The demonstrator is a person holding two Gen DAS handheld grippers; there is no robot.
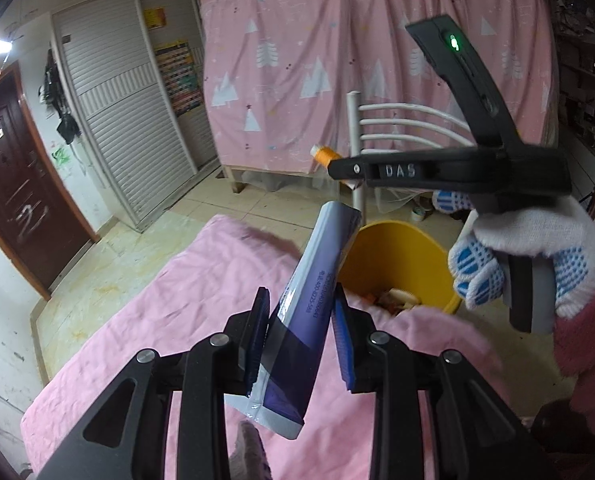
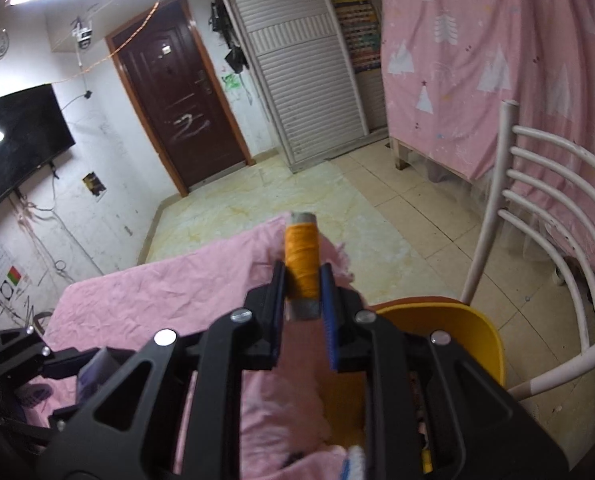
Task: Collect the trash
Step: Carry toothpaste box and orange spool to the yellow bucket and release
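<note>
My left gripper [image 1: 299,314] is shut on a purple and white tube [image 1: 303,304] and holds it tilted above the pink cloth, pointing toward the yellow bin [image 1: 401,252]. My right gripper [image 2: 303,284] is shut on an orange thread spool [image 2: 300,258]. In the left wrist view the right gripper [image 1: 337,168] is held by a gloved hand [image 1: 529,256] above and behind the bin, with the spool [image 1: 324,156] sticking out of its tip. The bin [image 2: 453,320] holds some scraps and sits below and right of the right gripper.
A table covered with pink cloth [image 1: 185,292] lies under both grippers. A white chair [image 2: 537,216] stands behind the bin, before a pink curtain [image 1: 337,60]. Tiled floor [image 2: 297,200], a brown door [image 2: 181,92] and a shuttered cabinet [image 1: 125,120] lie beyond.
</note>
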